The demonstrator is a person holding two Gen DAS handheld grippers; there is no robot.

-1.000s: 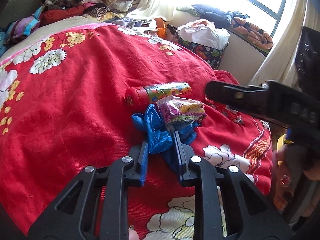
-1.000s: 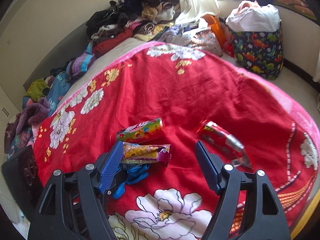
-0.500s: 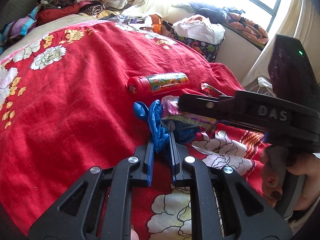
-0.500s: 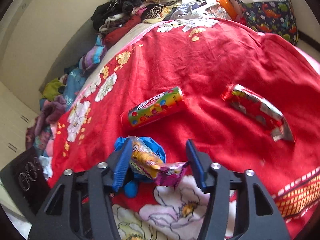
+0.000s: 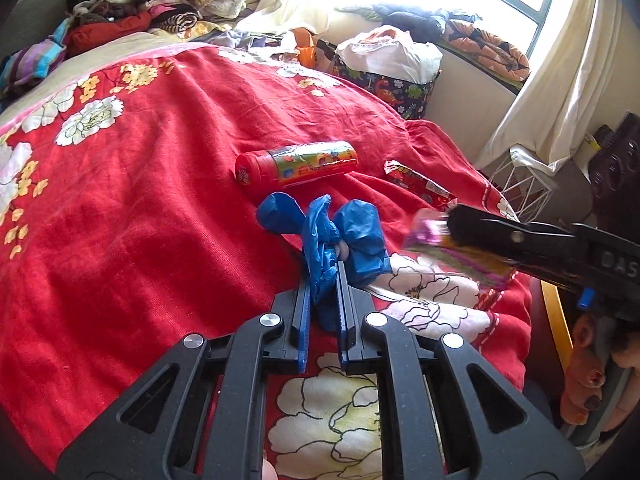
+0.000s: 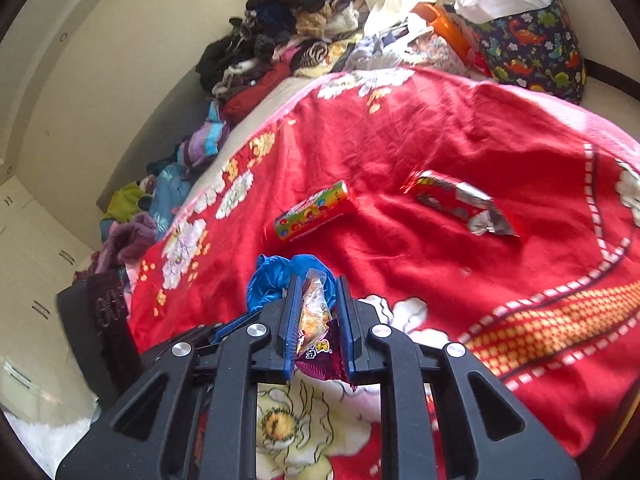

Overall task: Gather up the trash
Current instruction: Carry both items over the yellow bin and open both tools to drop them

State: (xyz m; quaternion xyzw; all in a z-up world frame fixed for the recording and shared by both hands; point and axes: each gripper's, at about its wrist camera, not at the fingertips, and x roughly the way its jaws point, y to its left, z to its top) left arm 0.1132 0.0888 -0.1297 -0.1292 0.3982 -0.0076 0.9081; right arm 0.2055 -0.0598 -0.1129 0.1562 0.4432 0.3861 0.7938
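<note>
Bedspread (image 5: 168,184): snack wrapper (image 6: 316,332) newly lifted

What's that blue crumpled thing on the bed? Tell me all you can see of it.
The blue glove looks like thin, shiny disposable plastic or rubber, crumpled into puffy lobes with wrinkled folds. It lies on the red blanket, near the front edge, just in front of the candy tube. The left claw is shut on its lower bunched part. It is apart from the tube.

One candy tube (image 5: 296,163), two snack wrappers (image 5: 420,184) (image 6: 316,332), one blue glove (image 5: 332,236), one dinosaur-print basket (image 6: 532,48)
</note>
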